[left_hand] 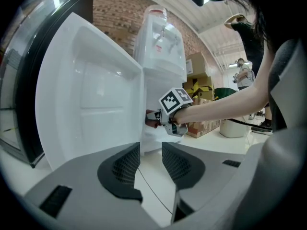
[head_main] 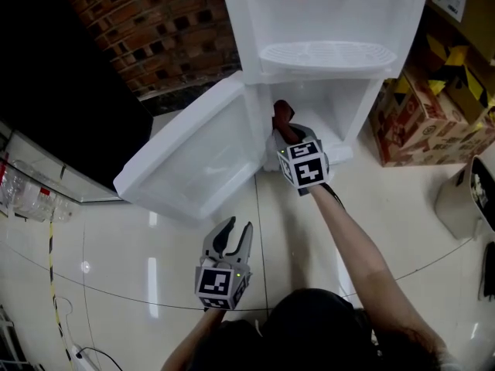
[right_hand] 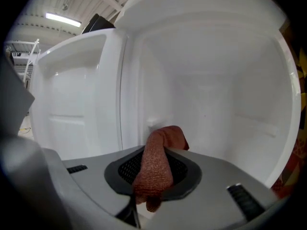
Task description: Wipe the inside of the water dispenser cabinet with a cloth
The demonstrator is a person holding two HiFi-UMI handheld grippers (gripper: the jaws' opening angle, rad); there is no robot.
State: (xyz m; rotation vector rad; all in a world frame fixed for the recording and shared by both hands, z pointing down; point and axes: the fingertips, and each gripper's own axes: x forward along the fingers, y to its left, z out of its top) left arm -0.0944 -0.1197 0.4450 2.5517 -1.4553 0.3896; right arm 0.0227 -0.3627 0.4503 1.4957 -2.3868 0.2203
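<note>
The white water dispenser (head_main: 325, 22) stands with its lower cabinet (head_main: 340, 107) open and the door (head_main: 193, 161) swung out to the left. My right gripper (head_main: 285, 130) reaches into the cabinet mouth, shut on a reddish-brown cloth (head_main: 281, 114). In the right gripper view the cloth (right_hand: 160, 147) is pinched between the jaws of the right gripper (right_hand: 152, 176) and bunches forward toward the white back wall (right_hand: 216, 95). My left gripper (head_main: 237, 230) hangs low over the floor, apart from the dispenser, open and holding nothing (left_hand: 151, 159). It faces the door (left_hand: 96, 95).
Cardboard boxes (head_main: 433, 122) stand right of the dispenser, with a white bin (head_main: 468, 199) nearer me. A brick wall (head_main: 162, 29) and a dark glass-fronted unit (head_main: 54, 91) lie to the left. The drip tray (head_main: 329, 55) juts out above the cabinet. People (left_hand: 244, 71) stand far behind.
</note>
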